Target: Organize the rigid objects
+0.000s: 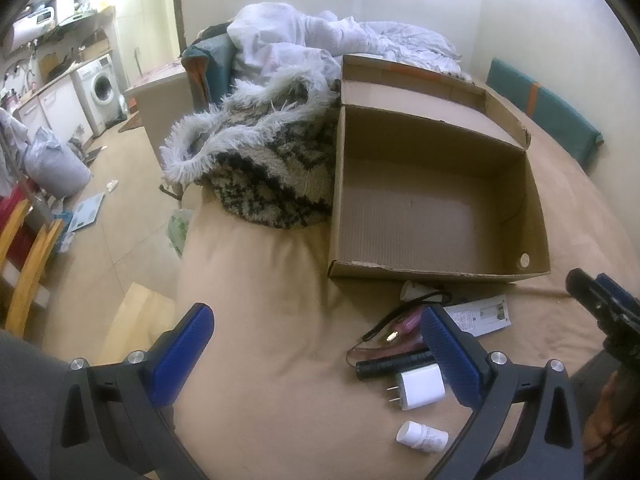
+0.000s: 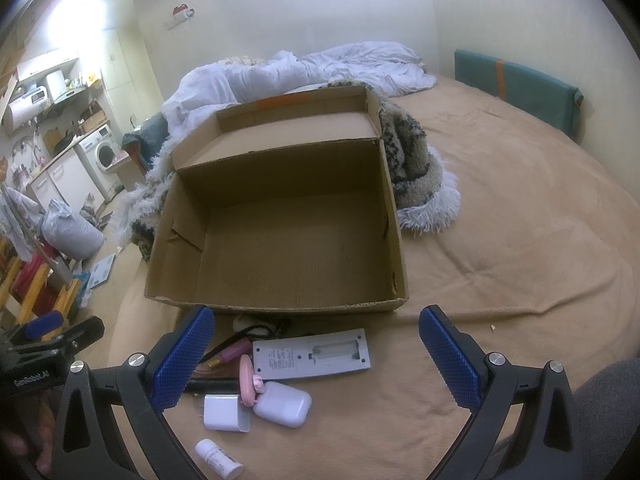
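Small rigid items — white pill bottle (image 2: 218,458), white plug charger (image 2: 224,412), white earbud case (image 2: 284,404), grey remote (image 2: 312,356) — lie loose on the tan bed (image 2: 500,280) near its front edge. Both grippers, left (image 1: 316,352) and right (image 2: 316,356), hover wide open, empty. Beyond sits an open brown cardboard box (image 2: 280,240), empty.

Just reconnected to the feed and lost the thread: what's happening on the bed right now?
A person holds both blue-padded grippers, left and right, open and empty above small items on the tan bedspread: a grey remote control, white charger plug, black flashlight, white pill bottle. The open brown cardboard box is empty; nothing is packed yet.
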Demonstrator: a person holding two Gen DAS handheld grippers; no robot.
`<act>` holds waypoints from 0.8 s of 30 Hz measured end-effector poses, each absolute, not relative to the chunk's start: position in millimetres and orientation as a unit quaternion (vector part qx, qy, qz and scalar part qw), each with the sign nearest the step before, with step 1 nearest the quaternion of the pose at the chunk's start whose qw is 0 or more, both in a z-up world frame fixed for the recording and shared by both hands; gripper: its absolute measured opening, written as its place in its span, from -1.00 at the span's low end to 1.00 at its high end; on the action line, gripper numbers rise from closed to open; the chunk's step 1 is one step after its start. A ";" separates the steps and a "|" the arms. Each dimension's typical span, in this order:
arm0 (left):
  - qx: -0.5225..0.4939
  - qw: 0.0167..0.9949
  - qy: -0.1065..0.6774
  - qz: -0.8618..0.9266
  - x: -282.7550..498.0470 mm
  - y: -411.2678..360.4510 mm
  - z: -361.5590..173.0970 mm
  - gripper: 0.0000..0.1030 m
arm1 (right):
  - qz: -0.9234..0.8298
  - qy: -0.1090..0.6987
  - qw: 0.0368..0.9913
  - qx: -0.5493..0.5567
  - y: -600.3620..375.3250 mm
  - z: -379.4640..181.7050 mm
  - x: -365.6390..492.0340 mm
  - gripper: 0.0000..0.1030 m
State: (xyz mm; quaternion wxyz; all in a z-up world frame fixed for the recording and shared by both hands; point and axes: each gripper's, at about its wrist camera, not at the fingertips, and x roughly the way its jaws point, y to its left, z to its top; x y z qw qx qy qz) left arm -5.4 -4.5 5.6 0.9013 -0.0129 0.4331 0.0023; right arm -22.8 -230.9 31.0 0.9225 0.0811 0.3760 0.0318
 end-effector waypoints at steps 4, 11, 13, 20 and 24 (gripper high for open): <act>-0.014 0.900 0.435 0.004 -5.0 -3.4 5.6 1.00 | 0.034 0.378 0.922 0.079 -229.7 29.5 -22.4 1.00; -0.020 0.894 0.447 0.017 -0.1 2.6 0.3 1.00 | 0.048 0.390 0.914 0.099 -234.4 24.8 -18.9 1.00; -0.024 0.891 0.453 0.023 1.6 6.2 -2.3 1.00 | 0.060 0.404 0.906 0.113 -234.6 20.7 -15.6 1.00; -0.045 0.872 0.485 0.042 10.2 20.2 -15.3 1.00 | 0.146 0.528 0.814 0.192 -221.3 -25.8 17.7 0.72; -0.051 0.865 0.497 0.043 12.7 22.0 -19.1 1.00 | 0.178 0.575 0.776 0.189 -193.8 -48.8 30.7 0.37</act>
